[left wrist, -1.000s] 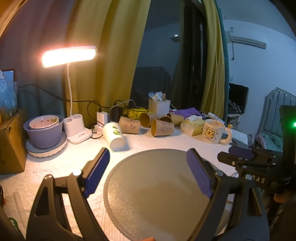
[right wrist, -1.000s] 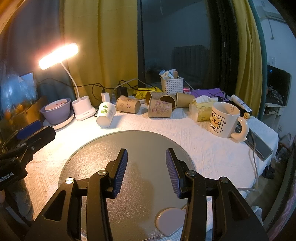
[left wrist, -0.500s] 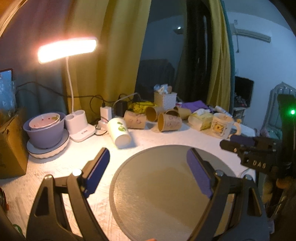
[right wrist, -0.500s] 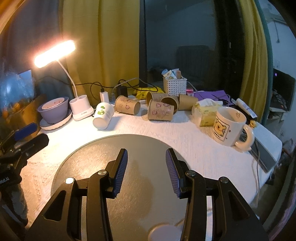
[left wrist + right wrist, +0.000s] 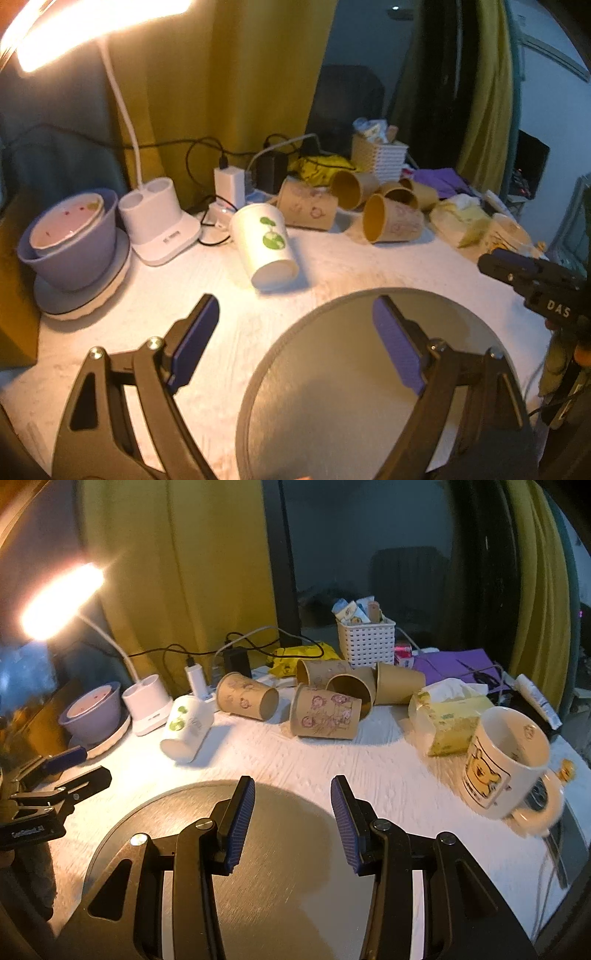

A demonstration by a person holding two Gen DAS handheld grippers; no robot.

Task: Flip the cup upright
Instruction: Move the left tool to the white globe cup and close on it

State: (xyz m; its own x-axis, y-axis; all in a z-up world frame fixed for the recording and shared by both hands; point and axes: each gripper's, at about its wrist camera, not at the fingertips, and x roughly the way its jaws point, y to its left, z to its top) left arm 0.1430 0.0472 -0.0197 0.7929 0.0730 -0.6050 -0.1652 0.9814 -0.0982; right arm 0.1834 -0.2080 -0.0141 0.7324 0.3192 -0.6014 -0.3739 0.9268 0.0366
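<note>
A white paper cup with a green leaf print (image 5: 266,245) lies on its side on the white tablecloth, its closed bottom toward me; it also shows in the right wrist view (image 5: 186,725). Several brown paper cups (image 5: 391,223) (image 5: 325,716) lie on their sides behind it. My left gripper (image 5: 295,332) is open and empty, a short way in front of the white cup. My right gripper (image 5: 291,812) is open and empty over the far edge of a round grey mat (image 5: 280,904).
A lit desk lamp on a white base (image 5: 159,229), a purple bowl on a plate (image 5: 70,236), chargers and cables (image 5: 229,184), a white basket (image 5: 365,642), a tissue pack (image 5: 454,720) and a bear mug (image 5: 498,764) stand around the table.
Both grippers have moved forward toward the cups, the left one swinging left so the white cup sits closer and more central. Their jaws have stayed open.
</note>
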